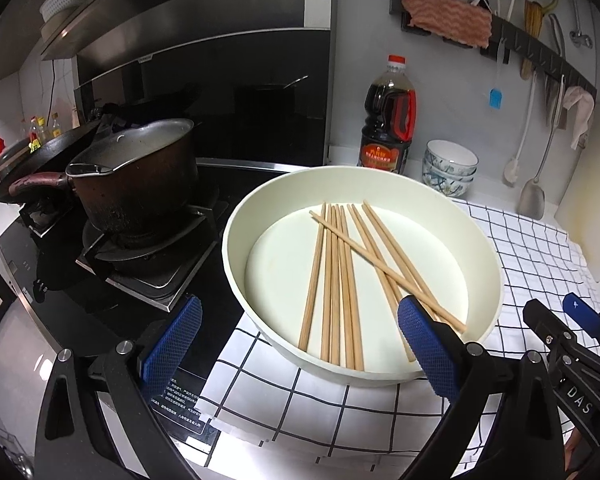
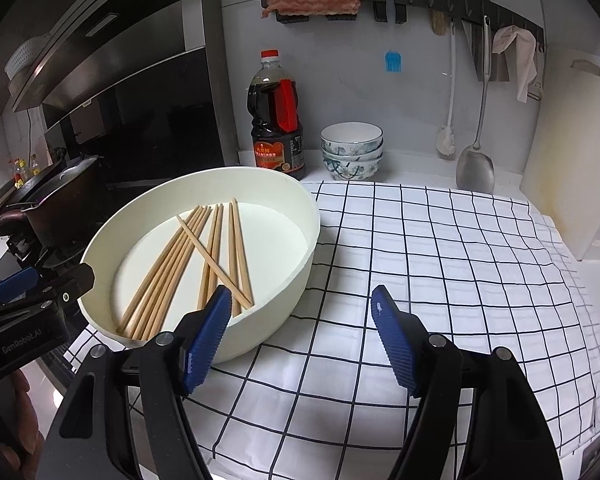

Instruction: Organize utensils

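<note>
Several wooden chopsticks [image 1: 334,280] [image 2: 172,268] lie loosely in a white round basin [image 1: 496,264] [image 2: 284,280], one of them crossed over the others. My left gripper [image 1: 300,302] hovers open at the basin's near side, its right finger [image 1: 424,340] over the near ends of the chopsticks, and grips nothing. In the right wrist view it shows at the basin's left rim [image 2: 40,284]. My right gripper [image 2: 300,292] is open and empty over the checked cloth [image 2: 440,260], its left finger [image 2: 212,328] in front of the basin's near wall. It appears at the left wrist view's right edge [image 1: 572,320].
A dark pot [image 1: 136,184] sits on the stove left of the basin. A soy sauce bottle [image 2: 278,120] and stacked bowls [image 2: 352,152] stand behind it. A metal spatula [image 2: 476,168] and a brush hang from the wall rail. A white cutting board [image 2: 572,160] leans at right.
</note>
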The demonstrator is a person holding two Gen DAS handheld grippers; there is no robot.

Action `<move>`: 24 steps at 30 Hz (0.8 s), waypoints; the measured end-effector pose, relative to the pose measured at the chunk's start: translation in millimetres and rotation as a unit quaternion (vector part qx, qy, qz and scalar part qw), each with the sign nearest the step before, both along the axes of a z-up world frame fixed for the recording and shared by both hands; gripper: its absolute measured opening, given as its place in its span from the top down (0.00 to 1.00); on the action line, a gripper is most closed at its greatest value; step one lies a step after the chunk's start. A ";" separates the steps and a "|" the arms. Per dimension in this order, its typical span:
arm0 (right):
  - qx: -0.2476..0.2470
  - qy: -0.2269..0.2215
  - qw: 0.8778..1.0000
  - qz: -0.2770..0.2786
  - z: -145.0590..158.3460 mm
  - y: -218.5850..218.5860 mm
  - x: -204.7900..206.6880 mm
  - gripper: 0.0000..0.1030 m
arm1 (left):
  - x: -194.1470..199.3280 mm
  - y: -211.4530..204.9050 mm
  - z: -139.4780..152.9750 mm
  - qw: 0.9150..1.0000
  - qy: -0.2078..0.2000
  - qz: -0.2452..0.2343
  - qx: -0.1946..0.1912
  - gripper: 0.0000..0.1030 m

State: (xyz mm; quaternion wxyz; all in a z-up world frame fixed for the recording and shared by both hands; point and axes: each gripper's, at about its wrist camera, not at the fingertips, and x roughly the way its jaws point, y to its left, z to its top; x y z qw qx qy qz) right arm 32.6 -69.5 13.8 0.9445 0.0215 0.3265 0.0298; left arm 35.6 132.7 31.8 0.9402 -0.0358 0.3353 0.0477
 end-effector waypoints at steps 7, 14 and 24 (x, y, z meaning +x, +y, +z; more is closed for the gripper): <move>-0.002 -0.008 1.000 0.003 4.8 1.3 -4.1 0.32 | -3.9 -2.6 6.1 1.000 -0.011 0.002 0.005 0.06; -0.003 -0.010 1.000 0.003 5.3 1.7 -4.8 0.32 | -6.0 -2.1 8.3 1.000 -0.015 0.006 0.003 0.06; -0.003 -0.012 1.000 0.007 7.7 3.2 -6.9 0.32 | -7.1 0.5 9.3 1.000 -0.016 0.008 -0.005 0.06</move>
